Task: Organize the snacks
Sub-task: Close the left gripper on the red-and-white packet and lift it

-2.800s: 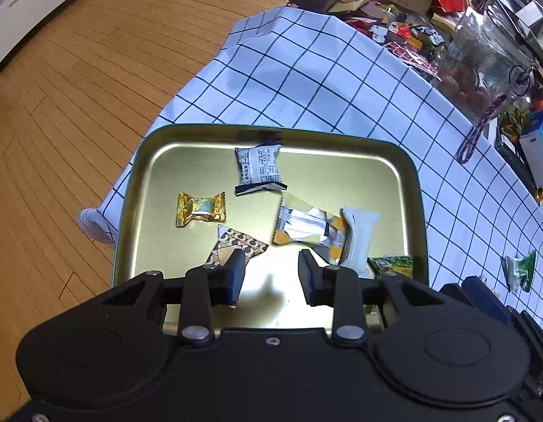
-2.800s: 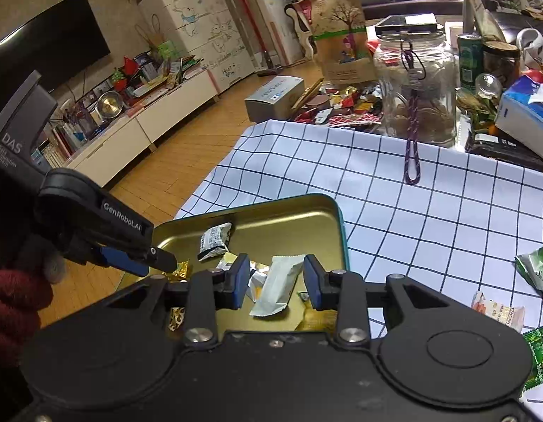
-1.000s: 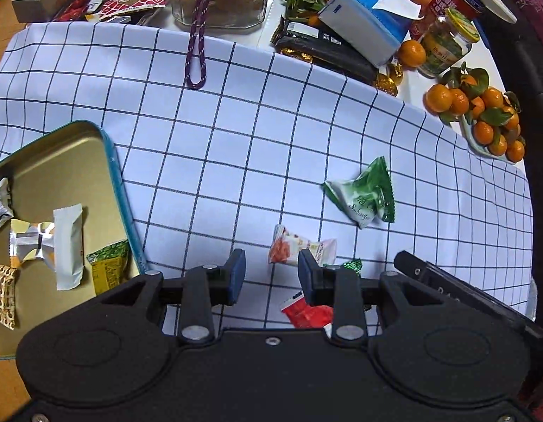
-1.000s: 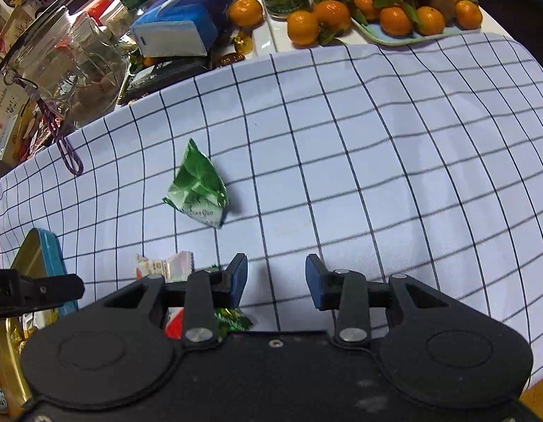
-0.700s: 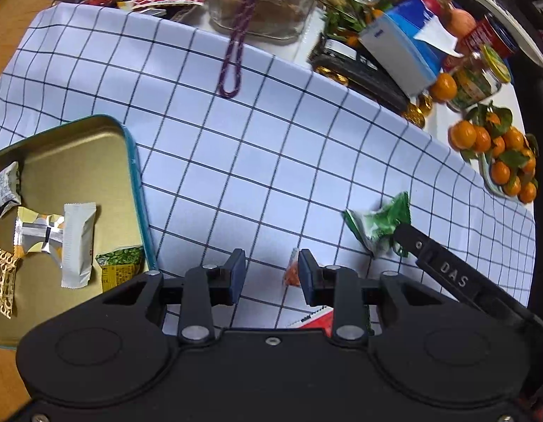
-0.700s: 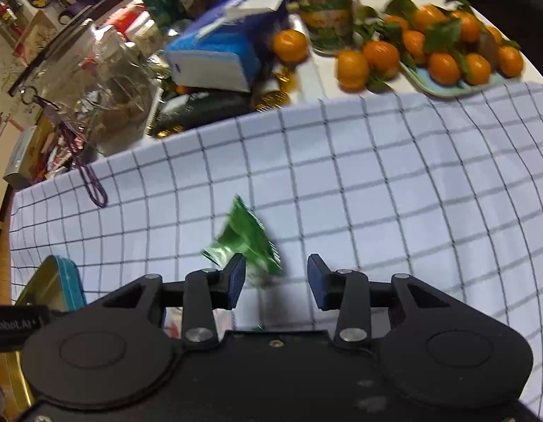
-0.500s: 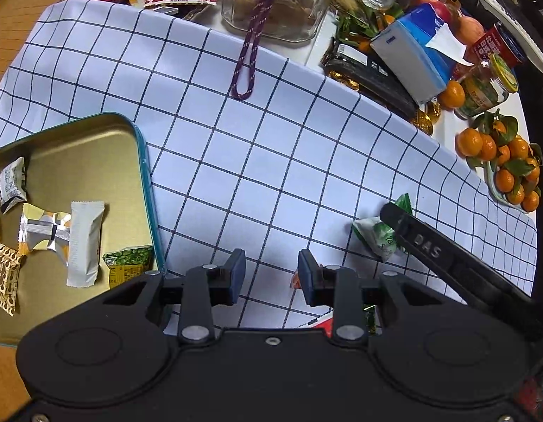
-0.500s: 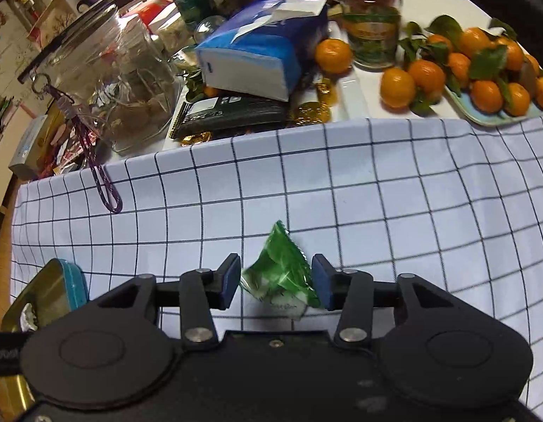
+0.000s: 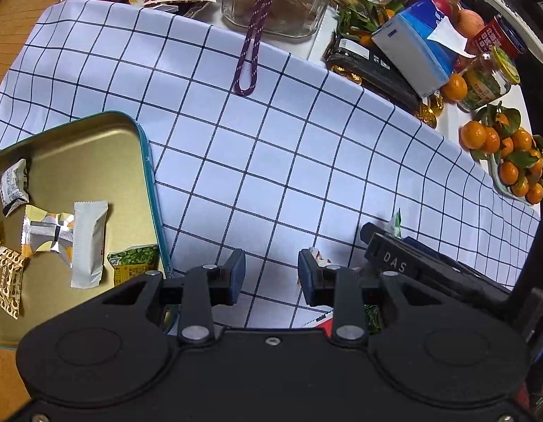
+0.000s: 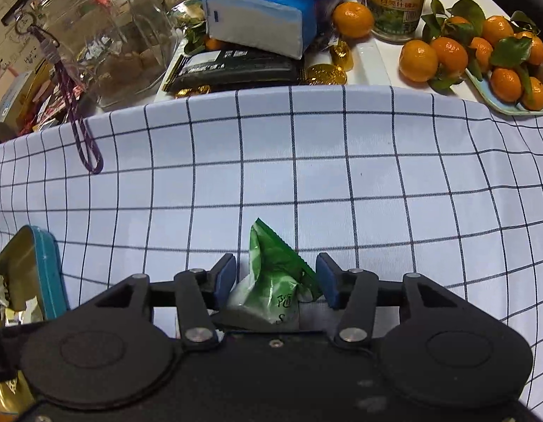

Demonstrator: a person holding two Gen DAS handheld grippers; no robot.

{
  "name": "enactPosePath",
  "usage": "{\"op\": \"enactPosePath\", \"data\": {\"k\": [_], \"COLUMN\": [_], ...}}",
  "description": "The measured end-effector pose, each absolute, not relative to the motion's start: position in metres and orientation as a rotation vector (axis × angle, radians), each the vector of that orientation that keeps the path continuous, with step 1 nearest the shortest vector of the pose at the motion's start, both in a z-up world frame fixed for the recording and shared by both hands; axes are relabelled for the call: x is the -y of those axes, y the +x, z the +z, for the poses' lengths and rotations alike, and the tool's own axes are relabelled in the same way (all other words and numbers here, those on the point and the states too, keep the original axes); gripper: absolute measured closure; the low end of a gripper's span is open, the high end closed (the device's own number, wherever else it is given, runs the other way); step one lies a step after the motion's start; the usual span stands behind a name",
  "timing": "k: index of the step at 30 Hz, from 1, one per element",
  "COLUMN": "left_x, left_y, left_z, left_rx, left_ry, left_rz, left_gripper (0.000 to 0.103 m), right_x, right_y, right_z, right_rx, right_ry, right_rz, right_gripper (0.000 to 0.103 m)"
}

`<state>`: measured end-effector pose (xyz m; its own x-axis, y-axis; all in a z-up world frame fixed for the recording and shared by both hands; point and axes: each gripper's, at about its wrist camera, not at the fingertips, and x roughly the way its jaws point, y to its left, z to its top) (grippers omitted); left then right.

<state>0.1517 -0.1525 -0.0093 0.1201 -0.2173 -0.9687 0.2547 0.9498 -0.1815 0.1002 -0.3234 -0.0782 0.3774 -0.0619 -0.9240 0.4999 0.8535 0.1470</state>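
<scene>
Straddling the green snack packet, the right hand-held gripper has just been opening its jaws, which stand apart with the packet between them, seemingly unpressed. It lies on the checked cloth toward the worktop's near edge, long axis and pointed tip aimed at the far edge. Closing squarely across its bulging middle should hold best; the left hand-held gripper is open and empty beside the tin.

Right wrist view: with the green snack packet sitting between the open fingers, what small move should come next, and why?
Probably close the right gripper on the green snack packet. Its jaws have just been opening, the packet lies on the checked cloth between the blue fingers, and neither yet presses it. The tin waits to the left.
</scene>
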Motion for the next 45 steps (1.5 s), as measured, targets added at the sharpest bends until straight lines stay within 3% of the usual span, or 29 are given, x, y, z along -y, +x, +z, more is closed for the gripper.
{"op": "enactPosePath", "data": {"k": [7, 8, 12, 15, 31, 45], "left_x": [0.161, 0.162, 0.17, 0.178, 0.202, 0.201], "left_y": [0.151, 0.149, 0.143, 0.136, 0.082, 0.067], "left_z": [-0.015, -0.016, -0.022, -0.028, -0.041, -0.053], "left_rx": [-1.412, -1.416, -1.437, -1.443, -1.453, -1.514], "left_ry": [0.068, 0.073, 0.082, 0.102, 0.273, 0.174], "left_rz": [-0.356, -0.365, -0.417, -0.444, -0.541, -0.485], "left_gripper": [0.062, 0.062, 0.062, 0.062, 0.062, 0.059], "right_x": [0.328, 0.329, 0.34, 0.352, 0.4, 0.403], "right_y": [0.077, 0.073, 0.052, 0.039, -0.002, -0.014], "right_z": [-0.077, -0.076, -0.069, -0.062, -0.046, -0.034], "right_rx": [-1.194, -1.191, -1.167, -1.142, -1.072, -1.036], "right_ry": [0.491, 0.498, 0.511, 0.519, 0.558, 0.563], "right_rz": [-0.328, -0.323, -0.326, -0.343, -0.41, -0.411], "right_gripper": [0.051, 0.057, 0.064, 0.066, 0.066, 0.066]}}
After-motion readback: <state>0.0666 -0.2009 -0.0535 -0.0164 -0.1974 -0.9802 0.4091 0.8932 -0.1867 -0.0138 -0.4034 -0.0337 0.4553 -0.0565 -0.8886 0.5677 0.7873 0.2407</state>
